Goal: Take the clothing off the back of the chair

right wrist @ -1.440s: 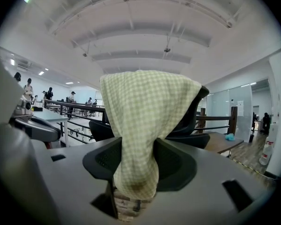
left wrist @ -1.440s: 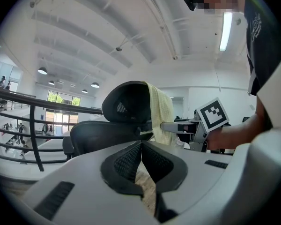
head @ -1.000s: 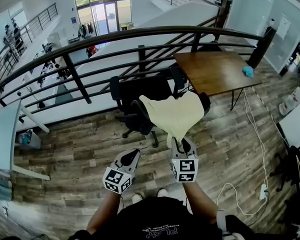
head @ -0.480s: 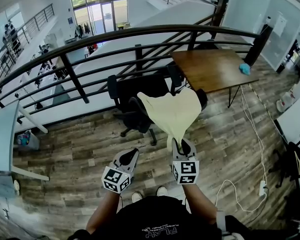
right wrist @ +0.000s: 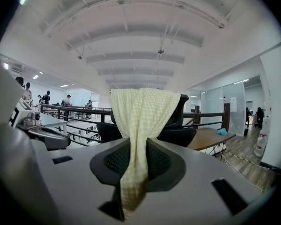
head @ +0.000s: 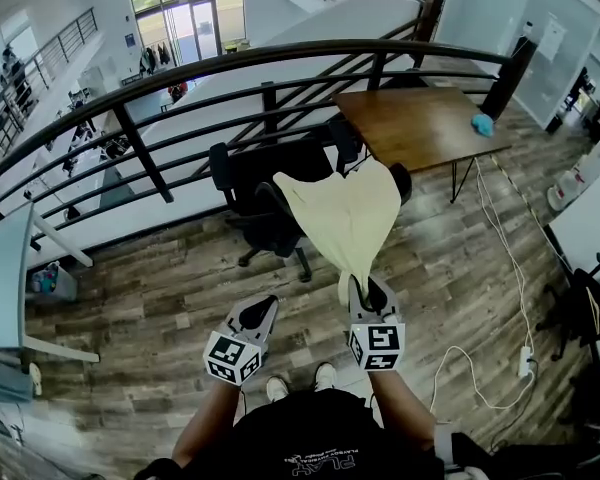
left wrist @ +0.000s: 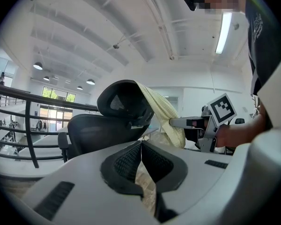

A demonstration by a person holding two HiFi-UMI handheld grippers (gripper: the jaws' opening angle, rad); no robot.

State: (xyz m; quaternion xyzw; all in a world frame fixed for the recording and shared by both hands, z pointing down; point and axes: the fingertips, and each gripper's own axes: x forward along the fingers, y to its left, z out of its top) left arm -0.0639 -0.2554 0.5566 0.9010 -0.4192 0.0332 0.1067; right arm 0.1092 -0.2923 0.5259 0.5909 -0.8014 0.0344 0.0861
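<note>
- Clothing [head: 345, 218]: pale yellow fabric with a fine check pattern, draped over the top of the black chair [head: 242, 173].
- Lies with its wide upper part across the chair back and headrest, and narrows downward into a bunched strip.
- Ends with this strip between the jaws of the right gripper [head: 366, 293], well in front of the chair seat.
- Right gripper: closed on the clothing, with both black ribbed pads [right wrist: 161, 161] pressing the fabric from the sides.
- Shows, in the right gripper view, a short tail of fabric hanging below the pads.
- Points almost level toward the chair, with its marker cube facing up to the head camera.
- Left gripper [head: 259, 310]: held just beside the right one, apart from the clothing and from the chair.
- Seems closed with pad tips meeting and nothing between them, though the lower gap is not easy to read.
- Chair: stands on the wooden floor [head: 160, 278], close to the dark metal railing [head: 280, 56].
- Brown table [head: 410, 128]: beside the chair on its right in the head view, with a small blue object [head: 482, 125] near its far corner.
- White cable [head: 485, 363]: lying loose on the floor at the right.
- Two light shoes [head: 325, 376]: just below the grippers in the head view.
</note>
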